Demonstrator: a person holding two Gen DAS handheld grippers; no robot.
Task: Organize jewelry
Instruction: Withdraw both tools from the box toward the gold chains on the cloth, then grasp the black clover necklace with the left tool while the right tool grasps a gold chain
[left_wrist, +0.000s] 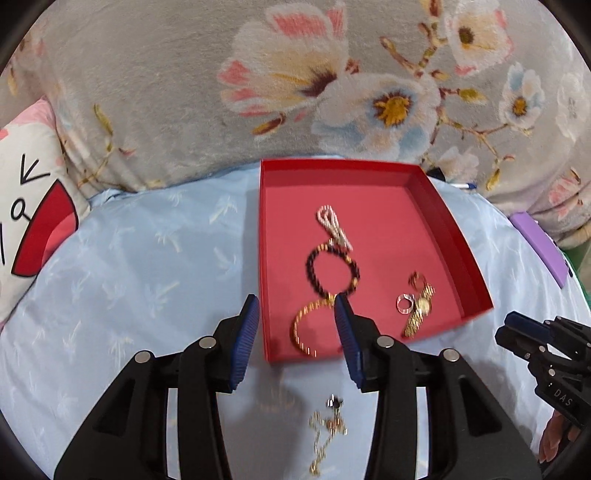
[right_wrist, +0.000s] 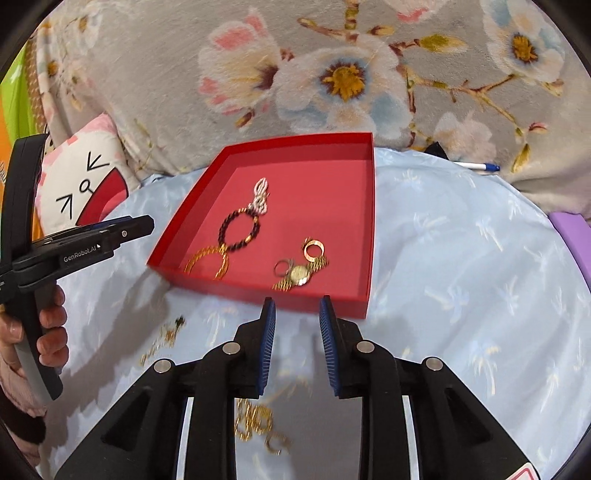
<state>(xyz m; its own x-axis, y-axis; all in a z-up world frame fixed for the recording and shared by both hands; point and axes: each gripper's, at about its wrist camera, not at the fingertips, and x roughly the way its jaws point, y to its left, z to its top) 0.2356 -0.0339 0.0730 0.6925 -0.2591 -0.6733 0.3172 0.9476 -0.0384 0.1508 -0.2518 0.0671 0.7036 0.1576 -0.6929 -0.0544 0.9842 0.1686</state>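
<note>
I have both grippers low over the pale blue sheet (right_wrist: 461, 258), just short of the red tray (left_wrist: 458, 236). The left gripper (left_wrist: 295, 332) has its jaws apart with nothing between them; its tips sit at the tray's near-left corner, one pad over the sheet, the other over the gold bangle (left_wrist: 304, 328) inside. The right gripper (right_wrist: 297, 325) also stands parted and empty, pointing at the tray's near wall, just in front of the watch (right_wrist: 301, 275).

The tray already holds most of the pieces, spread apart, I judge so that they do not tangle: a pale chain (left_wrist: 332, 227) at the back, a dark bead bracelet (left_wrist: 332, 269) touching the bangle, and to the right the watch with two rings (left_wrist: 404, 304) beside it.

Two pieces are still outside, on the sheet: a thin gold chain with a dark charm (left_wrist: 328, 424) lies under the left gripper, and a heavier gold chain (right_wrist: 258, 424) lies bunched under the right one. Both are behind the fingertips, so neither is in reach of the pads as they stand.

I read the parted jaws as readiness for those two. Loose chains on soft cloth will slip and snag, so I would want each hand drawn back and tipped down first.
</note>
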